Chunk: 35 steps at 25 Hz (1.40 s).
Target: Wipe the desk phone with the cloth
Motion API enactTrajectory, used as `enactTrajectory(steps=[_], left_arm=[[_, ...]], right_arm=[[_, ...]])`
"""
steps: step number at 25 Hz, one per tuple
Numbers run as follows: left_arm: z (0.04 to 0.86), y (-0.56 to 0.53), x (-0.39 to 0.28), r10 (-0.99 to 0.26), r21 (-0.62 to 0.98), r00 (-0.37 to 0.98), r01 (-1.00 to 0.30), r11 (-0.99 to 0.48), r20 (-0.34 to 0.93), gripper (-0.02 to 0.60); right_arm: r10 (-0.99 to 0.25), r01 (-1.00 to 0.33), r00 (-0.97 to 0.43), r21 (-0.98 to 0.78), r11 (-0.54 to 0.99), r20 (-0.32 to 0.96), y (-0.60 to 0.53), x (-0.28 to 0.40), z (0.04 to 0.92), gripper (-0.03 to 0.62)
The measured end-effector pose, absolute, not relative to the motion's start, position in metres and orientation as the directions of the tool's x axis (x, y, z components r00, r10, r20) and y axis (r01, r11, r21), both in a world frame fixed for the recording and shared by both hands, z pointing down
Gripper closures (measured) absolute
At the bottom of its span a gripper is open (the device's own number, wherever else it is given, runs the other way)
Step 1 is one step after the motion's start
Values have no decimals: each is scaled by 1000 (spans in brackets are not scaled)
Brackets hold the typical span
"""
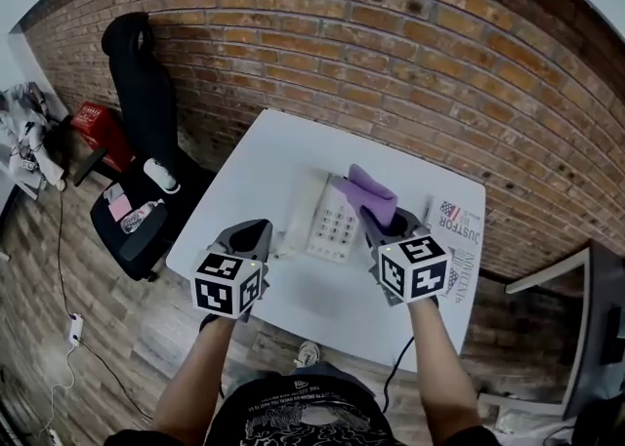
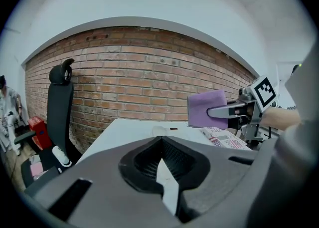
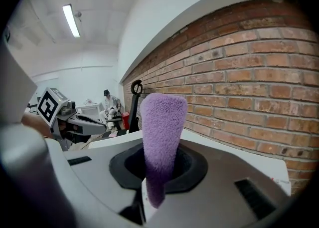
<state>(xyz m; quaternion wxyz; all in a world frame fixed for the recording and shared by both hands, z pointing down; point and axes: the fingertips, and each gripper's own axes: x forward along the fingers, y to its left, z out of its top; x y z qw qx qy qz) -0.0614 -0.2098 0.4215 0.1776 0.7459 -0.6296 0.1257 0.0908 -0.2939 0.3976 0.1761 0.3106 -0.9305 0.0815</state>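
Note:
A white desk phone (image 1: pixel 335 223) sits mid-table on the white table (image 1: pixel 264 156), its handset on the left side. My right gripper (image 1: pixel 371 222) is shut on a purple cloth (image 1: pixel 368 194), which hangs just above the phone's right edge. In the right gripper view the cloth (image 3: pixel 160 132) stands up between the jaws of that gripper (image 3: pixel 158 174). My left gripper (image 1: pixel 262 229) hovers at the phone's left, near the table's front edge, shut with nothing in it. From the left gripper (image 2: pixel 161 148) only a sliver of the phone (image 2: pixel 162 130) shows, with the cloth (image 2: pixel 207 108) to the right.
A printed paper (image 1: pixel 459 229) lies on the table's right side. A black office chair (image 1: pixel 146 132) with small items on its seat stands left of the table, and a red object (image 1: pixel 98 127) sits beyond it. A brick wall (image 1: pixel 410 54) runs behind. A person (image 3: pixel 107 103) sits far off.

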Motion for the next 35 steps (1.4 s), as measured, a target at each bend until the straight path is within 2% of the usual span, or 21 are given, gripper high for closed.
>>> enactTrajectory(steps=[8,19,27,35], left_arm=[[435,-227,-79,-884,113,158,-986,-121,439,578],[455,-241,-101,-860,140,208,-977,-160,466,578],[463,-243,-110,-840,160,266,-963,-216,472,578],[468,-237,-115,-820,169,317,-948,-268,477,578]], right_arm=[[-540,-599,-706,21,800,458,-355,69,429,549],[-578,-609,-593,158,777,561,-408,44,478,550],[-536,-618,-565,109,779,627,-396,29,508,551],[-542,-657,-543,78,750,641,-380,26,516,549]])
